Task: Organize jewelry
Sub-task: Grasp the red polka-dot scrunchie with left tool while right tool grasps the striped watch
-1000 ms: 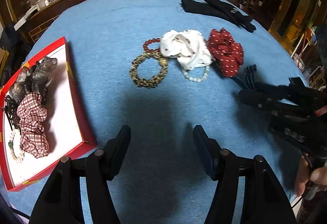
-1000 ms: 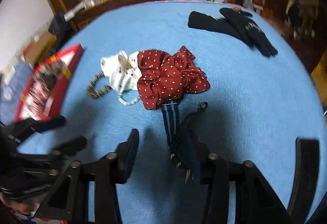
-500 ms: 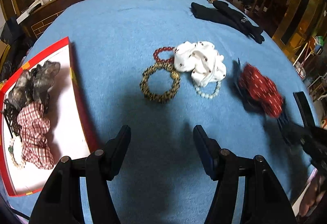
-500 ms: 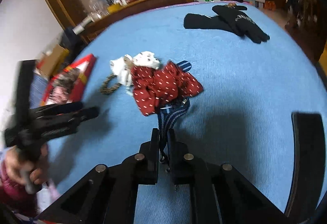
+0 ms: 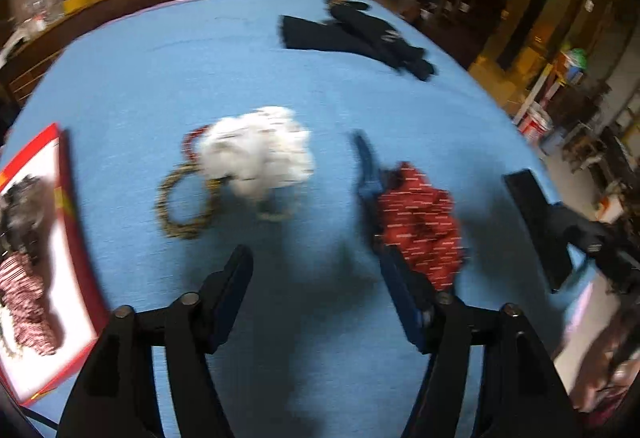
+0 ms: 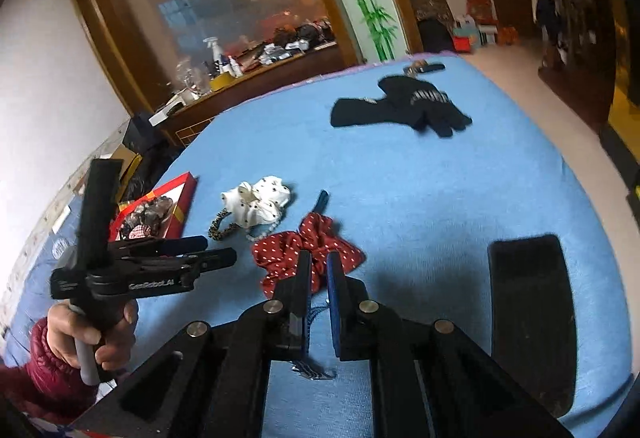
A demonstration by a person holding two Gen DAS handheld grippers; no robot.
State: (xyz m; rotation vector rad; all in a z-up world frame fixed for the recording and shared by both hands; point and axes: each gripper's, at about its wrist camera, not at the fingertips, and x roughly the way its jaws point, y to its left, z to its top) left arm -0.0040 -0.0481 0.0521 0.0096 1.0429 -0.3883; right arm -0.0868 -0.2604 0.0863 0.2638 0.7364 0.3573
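Observation:
My right gripper (image 6: 318,264) is shut on the red polka-dot hair bow (image 6: 310,248), lifted above the blue cloth; its navy striped tail (image 6: 322,200) sticks out behind. The bow shows blurred in the left wrist view (image 5: 418,222). My left gripper (image 5: 316,278) is open and empty above the cloth, and also shows in the right wrist view (image 6: 218,252). A white dotted scrunchie (image 5: 256,150) lies over a red bead bracelet (image 5: 190,142), a pale bead bracelet (image 5: 276,214) and beside a leopard bracelet (image 5: 184,202). The red-rimmed tray (image 5: 72,206) at left holds scrunchies.
Black gloves (image 5: 360,34) lie at the far side of the round blue table (image 5: 160,70). The table edge curves close on the right. A wooden counter with bottles (image 6: 240,74) stands behind. People stand in the room beyond.
My right gripper has lifted and pulled the red bow nearer and to the right, away from the white scrunchie. My left gripper has swung right; its view is motion-blurred.

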